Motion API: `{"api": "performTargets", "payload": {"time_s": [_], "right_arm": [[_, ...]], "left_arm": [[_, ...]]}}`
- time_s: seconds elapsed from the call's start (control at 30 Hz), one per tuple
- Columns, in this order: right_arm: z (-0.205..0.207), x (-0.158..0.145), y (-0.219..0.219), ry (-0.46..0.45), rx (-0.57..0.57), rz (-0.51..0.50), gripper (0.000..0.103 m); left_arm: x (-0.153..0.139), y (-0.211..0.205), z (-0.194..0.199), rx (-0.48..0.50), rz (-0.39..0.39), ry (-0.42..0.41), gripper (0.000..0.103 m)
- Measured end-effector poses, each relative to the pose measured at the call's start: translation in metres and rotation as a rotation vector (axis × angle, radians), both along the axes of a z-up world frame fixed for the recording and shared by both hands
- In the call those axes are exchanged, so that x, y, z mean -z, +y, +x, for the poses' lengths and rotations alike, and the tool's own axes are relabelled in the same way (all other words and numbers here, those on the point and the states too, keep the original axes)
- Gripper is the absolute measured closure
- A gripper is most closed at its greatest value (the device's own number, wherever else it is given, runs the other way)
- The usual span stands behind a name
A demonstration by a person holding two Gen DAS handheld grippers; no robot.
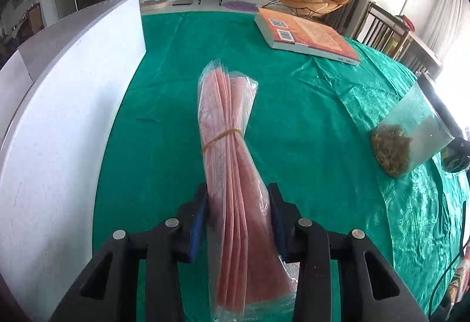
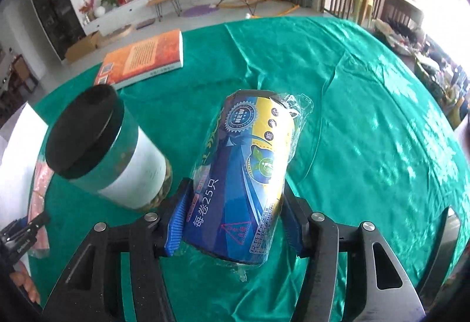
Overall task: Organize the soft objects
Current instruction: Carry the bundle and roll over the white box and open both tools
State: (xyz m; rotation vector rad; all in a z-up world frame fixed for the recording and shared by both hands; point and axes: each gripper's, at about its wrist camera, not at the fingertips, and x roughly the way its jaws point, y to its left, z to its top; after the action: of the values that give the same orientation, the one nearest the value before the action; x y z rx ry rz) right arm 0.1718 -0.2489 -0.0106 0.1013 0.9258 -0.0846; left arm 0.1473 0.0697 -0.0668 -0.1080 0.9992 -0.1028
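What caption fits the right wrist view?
Right gripper jaws clamp a wrapped blue roll over the green cloth, beside a black-lidded jar.

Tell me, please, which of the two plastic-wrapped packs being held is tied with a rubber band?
The pink bundle in the left hand-held gripper; the blue roll in the right one has only a printed wrapper.

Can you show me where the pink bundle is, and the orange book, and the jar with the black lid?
pink bundle (image 1: 232, 175): left wrist view, on the pink sheets just below the rubber band.
orange book (image 1: 311, 34): left wrist view, on its orange cover.
jar with the black lid (image 2: 83, 131): right wrist view, on the lid's top.
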Motion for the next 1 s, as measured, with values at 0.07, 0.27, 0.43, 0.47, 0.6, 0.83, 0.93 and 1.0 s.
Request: {"api": "performTargets", "payload": {"time_s": [0.07,0.27,0.43,0.47,0.6,0.83,0.93,1.0], "right_arm": [[0.017,0.004,0.001,0.029,-0.035,-0.039,0.044],[0.057,0.05,0.005,0.247,-0.106,-0.089,0.045],[0.053,-0.012,0.006,0.077,-0.098,-0.097,0.046],[0.05,-0.032,0.008,0.036,-0.094,-0.102,0.046],[0.035,-0.104,0.044,-0.082,-0.158,-0.126,0.046],[-0.005,-0.14,0.188,-0.131,-0.472,-0.072,0.046],[-0.024,-0.137,0.248,-0.132,-0.58,-0.01,0.046],[-0.038,-0.134,0.284,-0.13,-0.644,0.021,0.045]], "left_arm": [[-0.001,-0.012,0.011,0.012,0.0,0.001,0.063],[0.015,-0.039,0.038,0.059,0.073,0.061,0.061],[-0.035,-0.042,0.043,0.066,-0.062,-0.028,0.068],[-0.049,-0.042,0.042,0.071,-0.083,-0.053,0.068],[-0.1,-0.034,0.027,0.091,-0.138,-0.14,0.068],[-0.141,0.047,-0.03,0.01,-0.017,-0.206,0.068],[-0.145,0.099,-0.057,-0.073,0.077,-0.221,0.068],[-0.143,0.131,-0.073,-0.13,0.135,-0.22,0.068]]}}
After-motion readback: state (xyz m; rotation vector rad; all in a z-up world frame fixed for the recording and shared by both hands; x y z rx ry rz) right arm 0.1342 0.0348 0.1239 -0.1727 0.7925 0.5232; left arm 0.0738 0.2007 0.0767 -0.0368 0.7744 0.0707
